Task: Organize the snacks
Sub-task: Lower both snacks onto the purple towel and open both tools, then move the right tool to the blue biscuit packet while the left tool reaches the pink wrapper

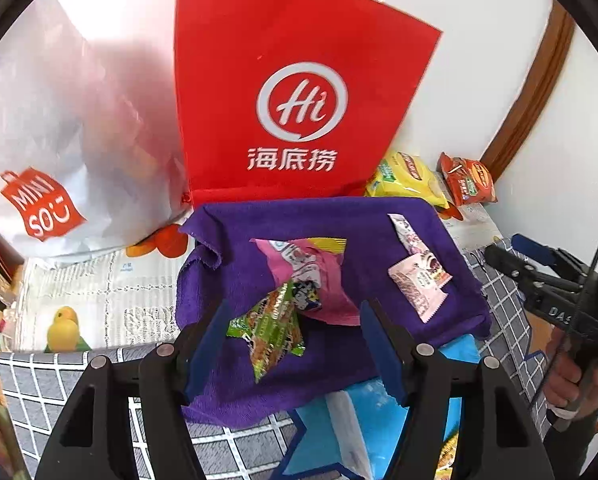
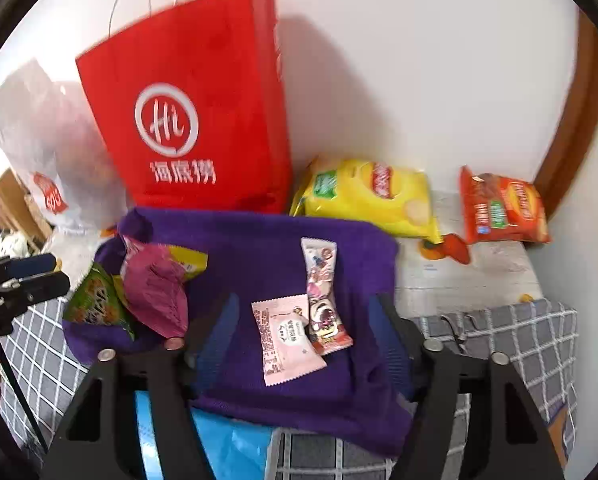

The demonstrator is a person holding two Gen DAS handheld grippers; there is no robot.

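Hovering with both tools open and empty, I see my left tool (image 1: 295, 344) above the green packet (image 1: 273, 326), lying lengthwise between its jaws on the purple cloth (image 1: 379, 220), while my right tool (image 2: 305, 344) is nearer the pink packet (image 2: 285, 340).

both views are fisheye cams riding on handheld grippers, tilted down and forward toward the back wall, close over the purple cloth (image 1: 339, 248). left wrist view sits over the cloth's left part, right wrist view over its right part. shared: purple cloth (image 2: 259, 248), red bag (image 1: 283, 92) (image 2: 195, 112), yellow chip bag (image 1: 407, 176) (image 2: 371, 196), checked table cover (image 1: 39, 372) (image 2: 531, 340). each view catches the other gripper at its side edge.
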